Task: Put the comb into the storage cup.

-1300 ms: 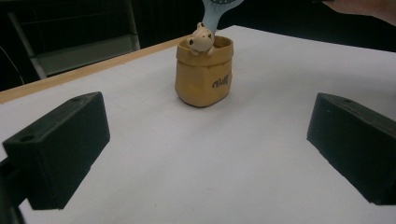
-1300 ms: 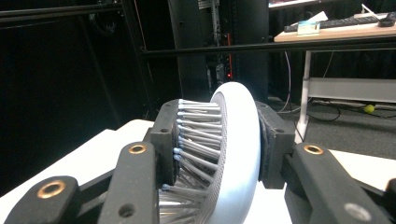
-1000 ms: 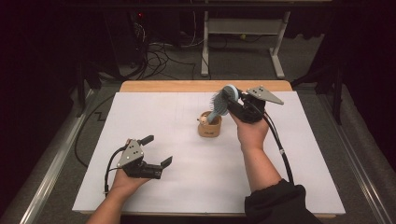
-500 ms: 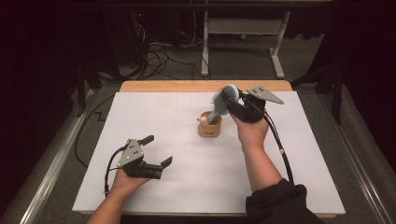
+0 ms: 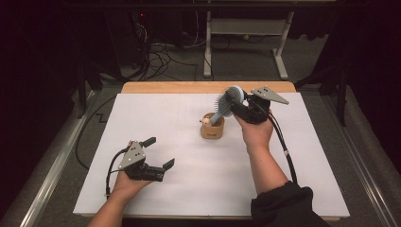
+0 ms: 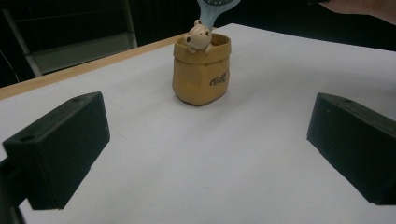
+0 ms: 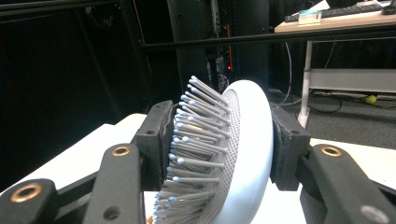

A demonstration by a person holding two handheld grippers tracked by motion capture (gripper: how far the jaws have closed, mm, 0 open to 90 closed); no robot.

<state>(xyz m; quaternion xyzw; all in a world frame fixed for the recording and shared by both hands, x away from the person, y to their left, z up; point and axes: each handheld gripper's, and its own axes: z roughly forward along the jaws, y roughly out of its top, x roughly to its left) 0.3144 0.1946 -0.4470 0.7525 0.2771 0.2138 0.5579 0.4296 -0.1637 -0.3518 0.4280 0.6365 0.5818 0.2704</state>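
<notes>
Against the earlier high views almost nothing has shifted: both forearms, the cup and the brush sit where they did, and the one change is at the right gripper (image 5: 236, 105), whose jaws have just been opening a little with the brush head between them. The white sheet-covered table (image 5: 156, 118) carries, a little right of centre and toward its far half, a small tan ceramic cup shaped like a sack with a tiny animal figure on its rim (image 5: 212, 126). The pale blue oval hairbrush with grey ball-tipped bristles (image 5: 226, 105) stands in that cup by its handle end; its long axis leans, rising from the cup up and to the right, head uppermost and bristles facing left. In the right gripper view one pad sits against the bristle tips and the other against the smooth back of the head (image 7: 247, 154), so the grip looks loosened though not clearly released. The left gripper (image 5: 158, 153) rests at the near left, well apart from the cup, its jaws spread wide with only bare sheet between them.
</notes>
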